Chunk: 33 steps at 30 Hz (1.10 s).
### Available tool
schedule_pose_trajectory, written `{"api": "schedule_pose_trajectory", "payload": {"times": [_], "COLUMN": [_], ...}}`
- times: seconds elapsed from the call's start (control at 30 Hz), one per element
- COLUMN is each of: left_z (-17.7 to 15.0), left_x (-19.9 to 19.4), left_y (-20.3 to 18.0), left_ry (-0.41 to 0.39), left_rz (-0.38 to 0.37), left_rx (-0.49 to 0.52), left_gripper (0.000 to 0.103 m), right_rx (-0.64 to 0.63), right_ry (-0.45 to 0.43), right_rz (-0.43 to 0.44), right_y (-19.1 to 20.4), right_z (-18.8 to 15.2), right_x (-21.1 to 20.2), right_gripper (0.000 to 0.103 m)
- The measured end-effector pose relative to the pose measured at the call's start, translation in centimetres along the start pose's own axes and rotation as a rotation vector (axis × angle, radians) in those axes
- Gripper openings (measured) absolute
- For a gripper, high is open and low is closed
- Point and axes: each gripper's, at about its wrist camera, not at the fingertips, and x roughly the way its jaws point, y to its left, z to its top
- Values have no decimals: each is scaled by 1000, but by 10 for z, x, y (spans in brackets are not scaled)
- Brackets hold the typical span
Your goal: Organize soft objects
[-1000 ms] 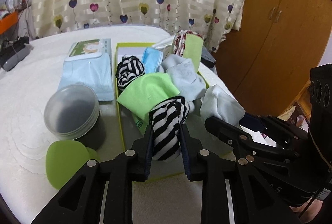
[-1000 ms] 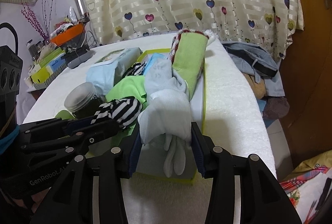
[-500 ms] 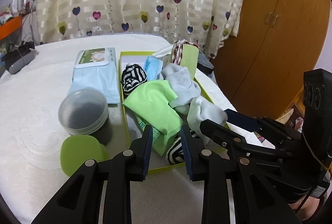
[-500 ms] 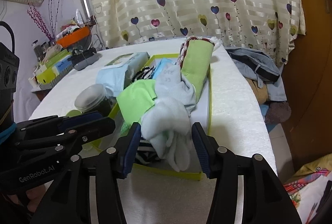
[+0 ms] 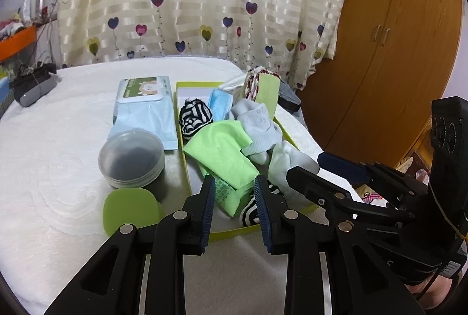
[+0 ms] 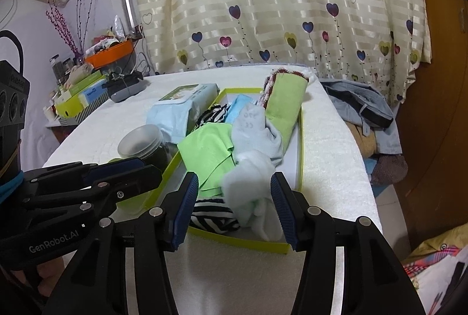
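Socks [image 6: 257, 169] were piled in green tray [image 6: 298, 122], left gripper [image 5: 234, 204] held narrowly parted and empty, right gripper [image 6: 234, 204] spread wide, jar [image 5: 131, 158] at nine o'clock.

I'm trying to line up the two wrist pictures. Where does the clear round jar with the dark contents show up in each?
Left wrist: the jar sits left of centre, just left of the yellow-green box.
Right wrist: the jar is left of centre, partly behind the left tongs.
Shared landmark: the wet-wipes pack lies just beyond it.
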Motion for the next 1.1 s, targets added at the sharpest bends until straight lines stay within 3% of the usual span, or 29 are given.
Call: {"api": "schedule_pose_trajectory", "payload": {"times": [0.37, 0.77, 1.1], "left_z": [-6, -20, -32], "left_x": [-19, -39, -54], "left_y": [1, -1, 3], "left_ry": [-29, -49, -50], "left_rz": [15, 41, 69], "left_rx": [6, 29, 26], "left_gripper": [27, 38, 52], "right_rx": [-15, -15, -9], "right_ry": [-16, -19, -11], "right_rz": [-20, -50, -72], "right_y": [12, 27, 41], "right_z": [-1, -10, -22], "right_x": [-19, -39, -52], "right_gripper": [53, 53, 53]}}
